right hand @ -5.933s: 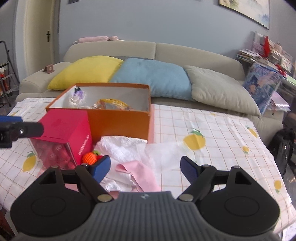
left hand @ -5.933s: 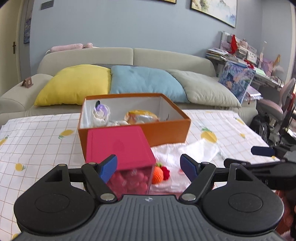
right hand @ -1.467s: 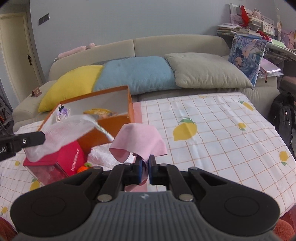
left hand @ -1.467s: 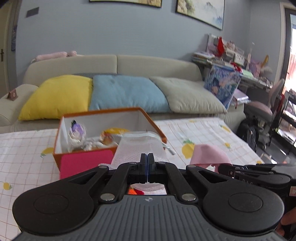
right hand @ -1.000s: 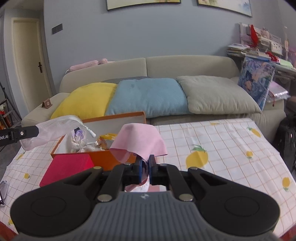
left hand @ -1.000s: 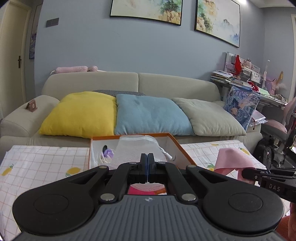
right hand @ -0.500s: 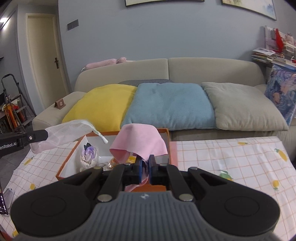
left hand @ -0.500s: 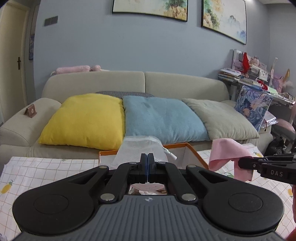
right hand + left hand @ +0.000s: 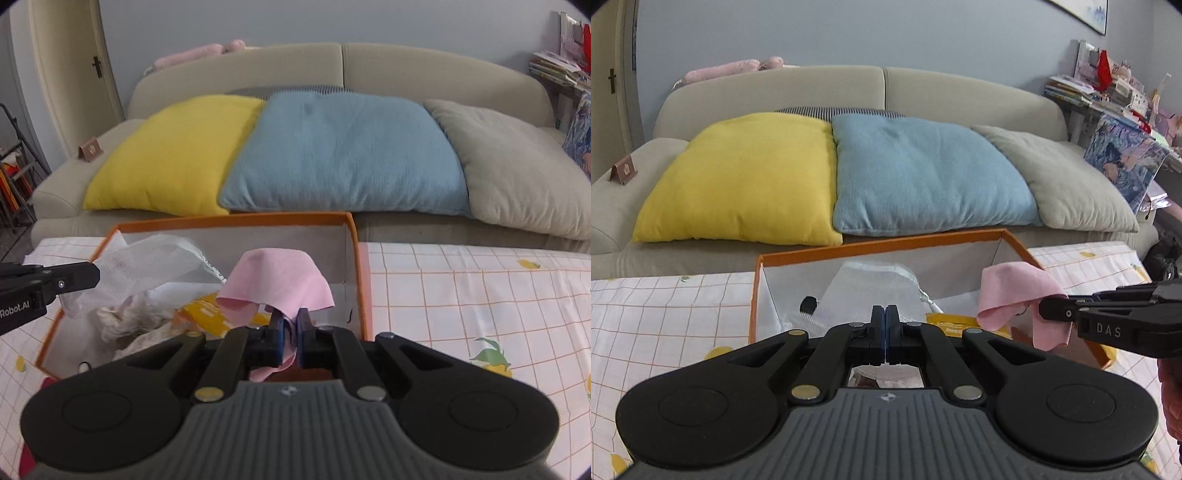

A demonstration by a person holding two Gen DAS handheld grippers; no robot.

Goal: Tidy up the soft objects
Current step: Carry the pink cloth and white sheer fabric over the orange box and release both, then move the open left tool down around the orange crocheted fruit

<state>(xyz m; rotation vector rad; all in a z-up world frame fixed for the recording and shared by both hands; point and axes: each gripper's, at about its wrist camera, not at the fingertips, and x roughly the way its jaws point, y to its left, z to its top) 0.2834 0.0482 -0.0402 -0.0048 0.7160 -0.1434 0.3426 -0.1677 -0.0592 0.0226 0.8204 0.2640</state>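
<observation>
An orange box (image 9: pixel 886 242) with white inner walls stands on the table before me; it also shows in the right wrist view (image 9: pixel 236 220). My left gripper (image 9: pixel 885 325) is shut on a white mesh pouch (image 9: pixel 871 291) held over the box's left part; the pouch also shows in the right wrist view (image 9: pixel 147 262). My right gripper (image 9: pixel 290 328) is shut on a pink cloth (image 9: pixel 277 284) held over the box's right part; the cloth also shows in the left wrist view (image 9: pixel 1015 295). The box holds a yellow packet (image 9: pixel 207 314) and pale soft items (image 9: pixel 125 321).
A lemon-print tablecloth (image 9: pixel 461 288) covers the table. A beige sofa (image 9: pixel 923 88) with yellow (image 9: pixel 738 181), blue (image 9: pixel 923 173) and grey (image 9: pixel 1063 177) pillows stands right behind the box. A cluttered desk (image 9: pixel 1115 99) is at the far right.
Both grippers have come forward and lower over the orange box, carrying the pouch and the pink cloth. Both stay shut.
</observation>
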